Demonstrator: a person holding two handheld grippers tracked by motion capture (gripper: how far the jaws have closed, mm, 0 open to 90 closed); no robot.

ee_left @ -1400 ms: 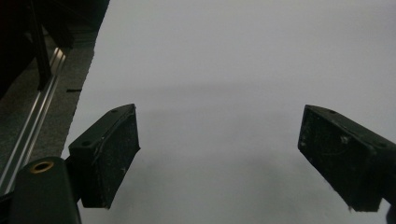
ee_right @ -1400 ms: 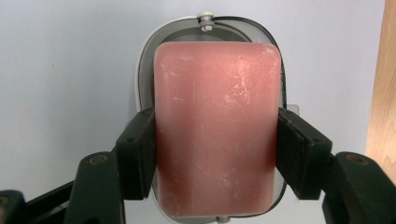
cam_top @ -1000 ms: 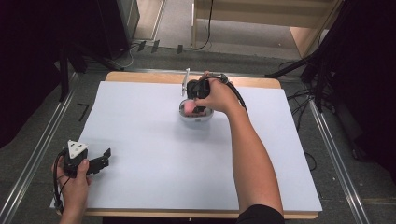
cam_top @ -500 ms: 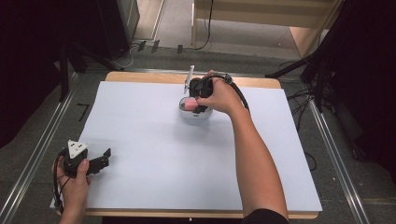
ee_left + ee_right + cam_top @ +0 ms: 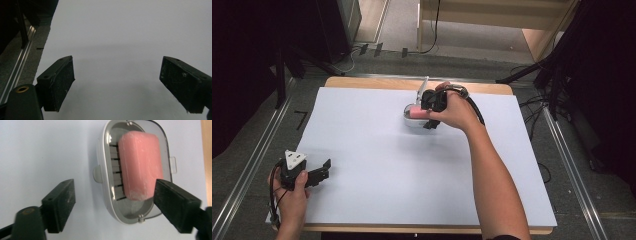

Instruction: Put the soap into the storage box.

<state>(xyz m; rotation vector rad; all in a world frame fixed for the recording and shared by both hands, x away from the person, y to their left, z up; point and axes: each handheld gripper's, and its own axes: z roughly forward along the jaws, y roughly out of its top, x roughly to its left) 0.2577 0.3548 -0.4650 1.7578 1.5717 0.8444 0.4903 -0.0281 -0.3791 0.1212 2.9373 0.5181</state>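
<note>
A pink soap bar [image 5: 415,111] [image 5: 140,162] lies in a white oval soap box [image 5: 411,121] [image 5: 103,182] at the far middle of the white table sheet [image 5: 377,150]. The box's clear lid [image 5: 424,86] stands raised at its far side. My right gripper [image 5: 431,111] [image 5: 113,193] hangs just right of the box. Its jaws have just been opening and now stand apart on either side of the box's near end, pressing on nothing. My left gripper [image 5: 321,172] [image 5: 117,82] rests open at the near left corner, with bare sheet between its jaws.
The table's wooden far edge [image 5: 362,82] shows beyond the sheet. Metal rails [image 5: 257,160] run along both sides of the table. Cables [image 5: 532,105] and dark stands lie on the floor behind and to the right.
The right hand has shifted a little to the right beside the soap box, and the raised lid has moved the same way. The left hand has stayed still.
</note>
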